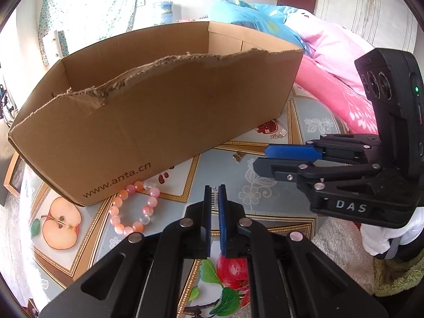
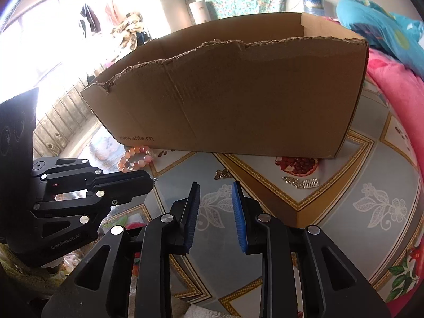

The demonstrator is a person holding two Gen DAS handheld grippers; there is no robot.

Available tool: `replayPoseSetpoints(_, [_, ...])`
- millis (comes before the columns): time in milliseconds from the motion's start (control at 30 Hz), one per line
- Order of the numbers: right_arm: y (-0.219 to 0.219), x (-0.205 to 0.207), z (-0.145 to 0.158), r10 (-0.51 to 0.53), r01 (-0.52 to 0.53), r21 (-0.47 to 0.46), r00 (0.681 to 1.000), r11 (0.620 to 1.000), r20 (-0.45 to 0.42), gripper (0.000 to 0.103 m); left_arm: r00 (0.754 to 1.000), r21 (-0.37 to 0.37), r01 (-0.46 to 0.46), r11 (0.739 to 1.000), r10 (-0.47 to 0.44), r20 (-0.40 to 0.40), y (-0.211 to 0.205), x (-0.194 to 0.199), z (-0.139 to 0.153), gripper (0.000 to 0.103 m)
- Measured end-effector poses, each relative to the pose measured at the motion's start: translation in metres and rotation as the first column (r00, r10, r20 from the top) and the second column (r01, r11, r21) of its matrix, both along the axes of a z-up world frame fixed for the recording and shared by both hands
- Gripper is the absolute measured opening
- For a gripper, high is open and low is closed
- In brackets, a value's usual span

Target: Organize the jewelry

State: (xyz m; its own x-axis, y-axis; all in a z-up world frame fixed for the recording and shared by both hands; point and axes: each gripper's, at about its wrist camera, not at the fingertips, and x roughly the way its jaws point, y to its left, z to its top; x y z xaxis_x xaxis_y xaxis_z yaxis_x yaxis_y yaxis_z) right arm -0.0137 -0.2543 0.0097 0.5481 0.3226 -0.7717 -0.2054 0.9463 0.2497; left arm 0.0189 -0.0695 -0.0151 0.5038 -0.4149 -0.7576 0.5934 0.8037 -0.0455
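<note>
A pink and white beaded bracelet lies on the fruit-patterned tablecloth, touching the torn brown cardboard box. Just right of it, the left gripper is clamped on a small silver comb-like clip. Farther right, the right gripper stands apart, holding nothing, above the cloth.

Pink quilt and blue bedding behind fruit-patterned tablecloth
</note>
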Motion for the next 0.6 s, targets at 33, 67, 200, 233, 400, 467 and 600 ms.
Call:
replayPoseSetpoints(33, [0.003, 0.002, -0.001, 0.009, -0.009, -0.026, 1.0, 1.0, 0.007, 0.025, 1.0, -0.003, -0.002, 1.0, 0.002, -0.001, 0.003, 0.0, 0.0, 0.004])
replayPoseSetpoints(67, [0.006, 0.004, -0.001, 0.02, -0.019, -0.053, 1.0, 0.998, 0.018, 0.025, 1.0, -0.006, -0.002, 1.0, 0.002, -0.002, 0.005, 0.0, 0.0, 0.004])
replayPoseSetpoints(200, [0.014, 0.013, -0.005, 0.062, -0.057, -0.124, 0.997, 0.991, 0.035, 0.025, 1.0, -0.019, -0.003, 1.0, 0.003, -0.004, 0.013, 0.002, 0.002, 0.004])
replayPoseSetpoints(233, [0.015, 0.016, -0.006, 0.07, -0.065, -0.134, 0.997, 0.989, 0.032, 0.025, 1.0, -0.02, -0.003, 1.0, 0.003, -0.003, 0.014, 0.002, 0.001, 0.004])
replayPoseSetpoints(400, [0.021, 0.025, -0.011, 0.113, -0.106, -0.174, 0.993, 0.979, 0.034, 0.025, 1.0, -0.032, -0.002, 0.999, 0.002, -0.012, 0.017, 0.003, -0.001, 0.004])
replayPoseSetpoints(467, [0.024, 0.025, -0.012, 0.133, -0.121, -0.206, 0.99, 0.971, 0.048, 0.023, 1.0, -0.035, 0.0, 0.999, 0.0, -0.017, 0.017, 0.004, -0.002, 0.004])
replayPoseSetpoints(600, [0.025, 0.023, -0.012, 0.154, -0.14, -0.215, 0.987, 0.967, 0.049, 0.01, 1.0, -0.04, 0.007, 0.999, -0.008, -0.019, 0.017, 0.004, -0.003, 0.004])
